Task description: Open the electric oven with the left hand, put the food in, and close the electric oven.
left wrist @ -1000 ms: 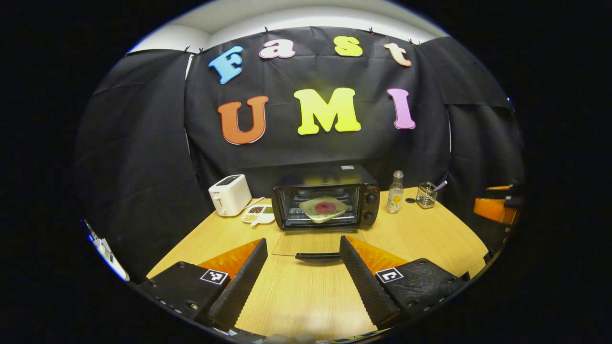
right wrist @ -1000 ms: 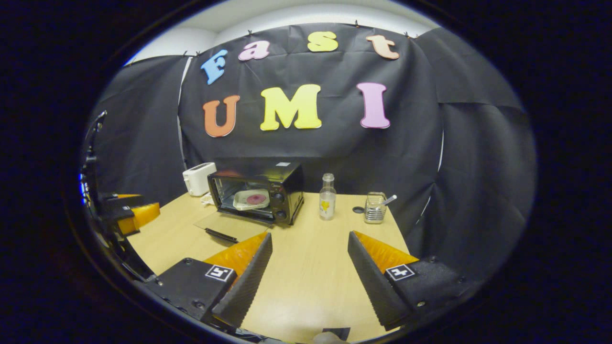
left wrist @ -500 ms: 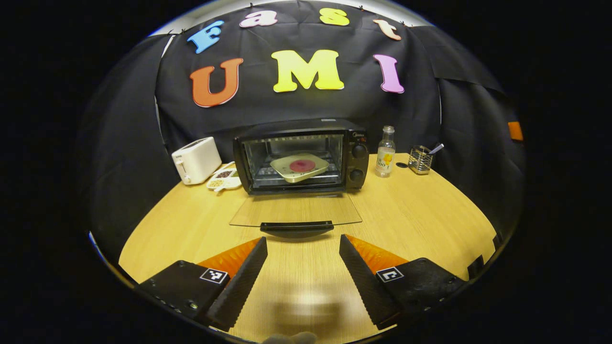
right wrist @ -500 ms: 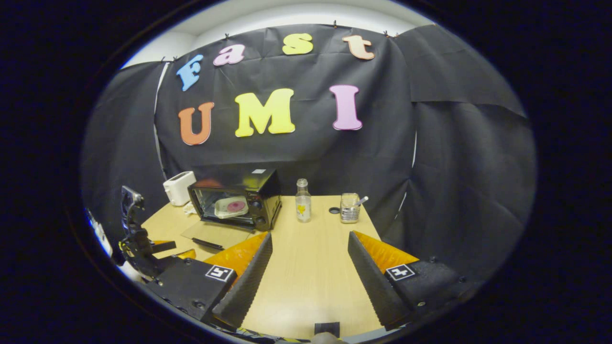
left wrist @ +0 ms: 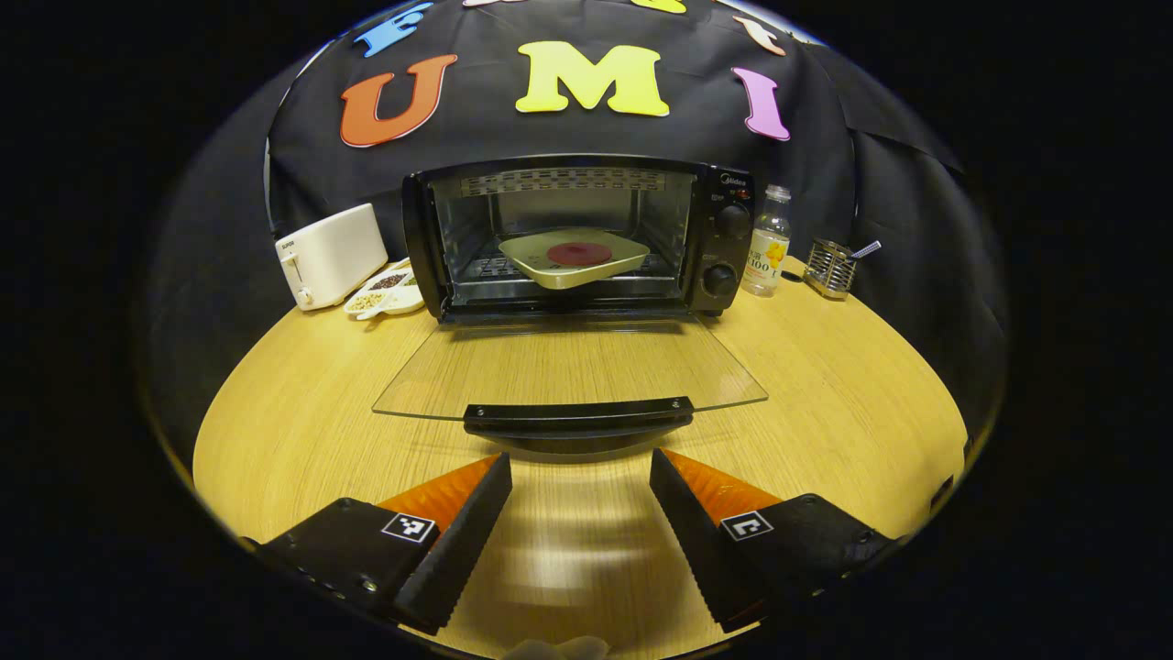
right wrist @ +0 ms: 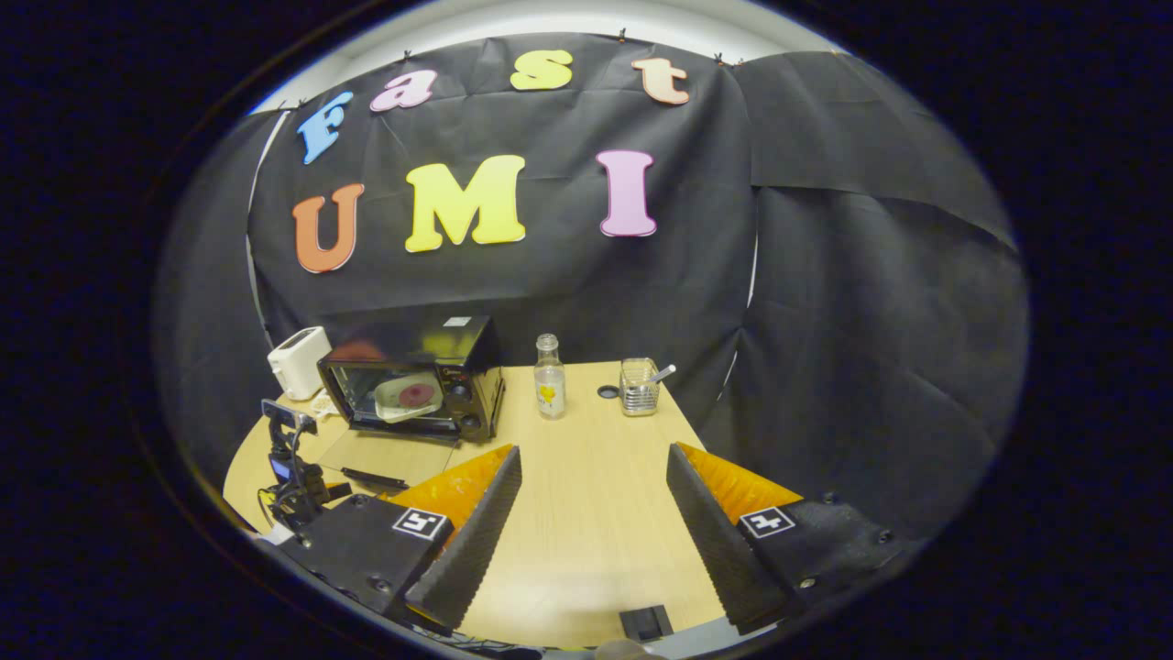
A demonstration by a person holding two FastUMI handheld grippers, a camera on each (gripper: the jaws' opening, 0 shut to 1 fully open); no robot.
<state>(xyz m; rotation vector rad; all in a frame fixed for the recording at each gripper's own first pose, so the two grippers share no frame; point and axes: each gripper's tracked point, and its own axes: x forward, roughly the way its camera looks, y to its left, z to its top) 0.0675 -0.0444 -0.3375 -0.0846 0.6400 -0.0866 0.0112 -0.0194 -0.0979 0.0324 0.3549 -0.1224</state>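
The black electric oven point(left wrist: 586, 238) stands at the back of the wooden table with its glass door point(left wrist: 568, 371) folded down flat toward me. A cream plate with a red round of food point(left wrist: 577, 255) rests on the rack inside. The door's black handle point(left wrist: 577, 417) lies just ahead of my left gripper point(left wrist: 580, 477), which is open and holds nothing. In the right gripper view the oven point(right wrist: 412, 380) sits far off to the left. My right gripper point(right wrist: 594, 472) hangs open over bare table. The left gripper point(right wrist: 293, 467) appears at the lower left, near the door.
A white toaster point(left wrist: 330, 255) and a small divided dish of seeds point(left wrist: 385, 291) stand left of the oven. To its right are a clear bottle point(left wrist: 768, 243) and a wire holder with a utensil point(left wrist: 829, 268). The table's front half point(left wrist: 568, 559) is open wood.
My left gripper has moved forward and down toward the oven, so the open door and its handle now lie close before the fingers. The right gripper has drawn back and turned right.
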